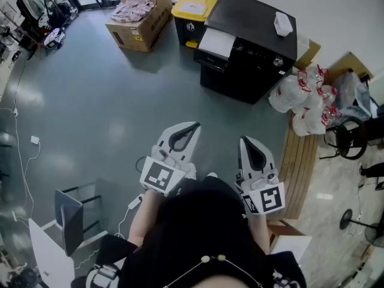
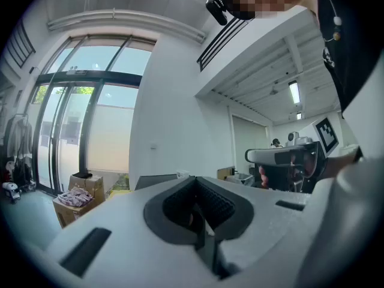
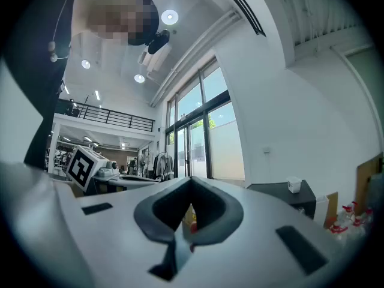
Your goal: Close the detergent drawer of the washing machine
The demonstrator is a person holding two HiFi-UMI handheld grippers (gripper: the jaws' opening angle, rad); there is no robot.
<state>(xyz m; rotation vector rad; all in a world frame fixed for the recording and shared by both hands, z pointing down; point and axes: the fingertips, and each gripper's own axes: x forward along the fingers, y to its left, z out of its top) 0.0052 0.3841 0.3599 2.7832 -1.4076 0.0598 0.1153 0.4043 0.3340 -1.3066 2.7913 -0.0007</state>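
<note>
The black washing machine [image 1: 258, 38] stands on the grey floor ahead of me, with a small white object [image 1: 282, 23] on its top. A pale drawer [image 1: 216, 42] juts out of its front at the left. Both grippers are held level in front of my body, well short of the machine. My left gripper [image 1: 191, 128] is shut and holds nothing; my right gripper [image 1: 246, 143] is shut and empty too. In the left gripper view the closed left gripper [image 2: 196, 212] points at a white wall. In the right gripper view the machine [image 3: 287, 198] shows right of the right gripper [image 3: 187, 218].
A cardboard box [image 1: 141, 18] with clothes on it and a yellow bin [image 1: 192, 15] stand left of the machine. Plastic bottles [image 1: 303, 98] are piled to its right, by a wooden bench [image 1: 300, 158]. A chair [image 1: 69, 216] and cables [image 1: 25, 155] lie at my left.
</note>
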